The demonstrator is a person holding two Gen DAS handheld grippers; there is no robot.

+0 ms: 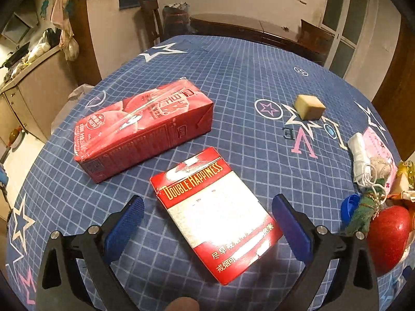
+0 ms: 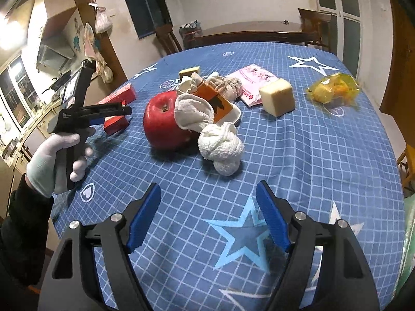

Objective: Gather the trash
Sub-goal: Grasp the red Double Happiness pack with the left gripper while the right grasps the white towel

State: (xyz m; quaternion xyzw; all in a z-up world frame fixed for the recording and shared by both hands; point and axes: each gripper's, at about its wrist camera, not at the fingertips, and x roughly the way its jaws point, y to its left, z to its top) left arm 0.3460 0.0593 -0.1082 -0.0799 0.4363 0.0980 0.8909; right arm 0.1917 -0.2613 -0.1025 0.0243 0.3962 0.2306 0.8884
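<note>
A red and white cigarette pack [image 1: 215,212] lies flat on the blue checked tablecloth [image 1: 233,77], between the open fingers of my left gripper [image 1: 207,220]. A red drink carton [image 1: 140,127] lies on its side just beyond it. My right gripper [image 2: 207,215] is open and empty, low over the cloth, short of a knotted white rag [image 2: 221,147]. The left gripper also shows in the right wrist view [image 2: 114,111], held by a gloved hand above the cigarette pack [image 2: 116,124]. A yellow plastic wrapper [image 2: 334,89] lies at the far right.
A red apple [image 2: 163,121], an orange cup [image 2: 215,101] with white rags, a pink packet [image 2: 254,83] and a beige sponge block [image 2: 277,97] crowd the table's middle. A second sponge [image 1: 310,106] and a blue cap [image 1: 348,207] lie nearby. Chairs stand behind the table.
</note>
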